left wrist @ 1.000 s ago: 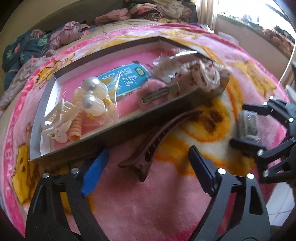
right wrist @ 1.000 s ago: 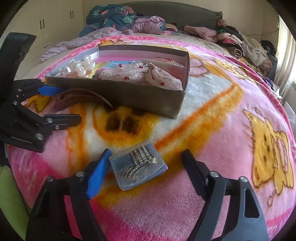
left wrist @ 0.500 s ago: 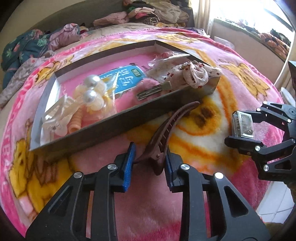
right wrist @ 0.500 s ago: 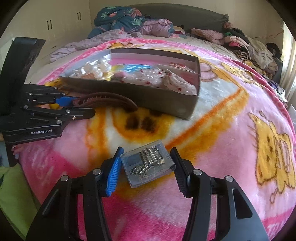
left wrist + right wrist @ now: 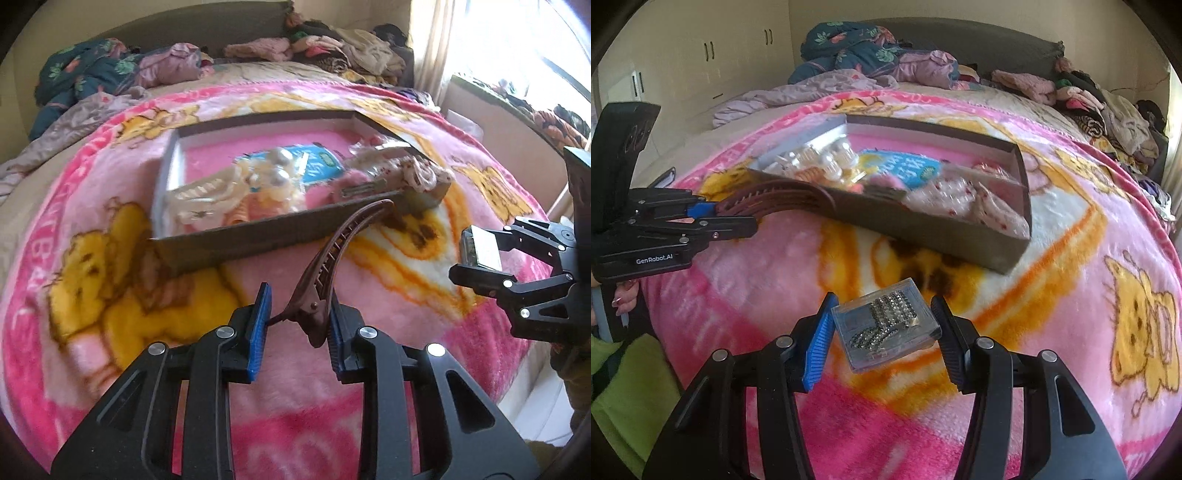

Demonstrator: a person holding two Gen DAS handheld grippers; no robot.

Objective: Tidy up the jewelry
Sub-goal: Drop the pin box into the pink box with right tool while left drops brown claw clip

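Note:
My left gripper (image 5: 299, 306) is shut on the hinge end of a long brown hair clip (image 5: 332, 254), which hangs above the pink blanket with its tip near the front wall of the shallow cardboard box (image 5: 258, 236). In the right wrist view, the left gripper (image 5: 713, 218) holds the hair clip (image 5: 775, 199) level beside the box (image 5: 923, 229). My right gripper (image 5: 884, 328) is shut on a small clear case of rhinestone pieces (image 5: 886, 325), held tilted above the blanket. In the left wrist view, the right gripper (image 5: 476, 254) with the case (image 5: 484, 251) sits to the right of the box.
The box holds pearl clips (image 5: 279, 166), a white claw clip (image 5: 199, 192), a blue packet (image 5: 317, 162) and a spotted scrunchie (image 5: 964, 203). Piled clothes (image 5: 864, 55) lie at the far end of the bed. A hand (image 5: 624, 295) and green sleeve (image 5: 631, 387) show at left.
Both grippers shut, the left on the hair clip and the right on the clear case. Both then rose, lifting their items off the blanket toward the box.

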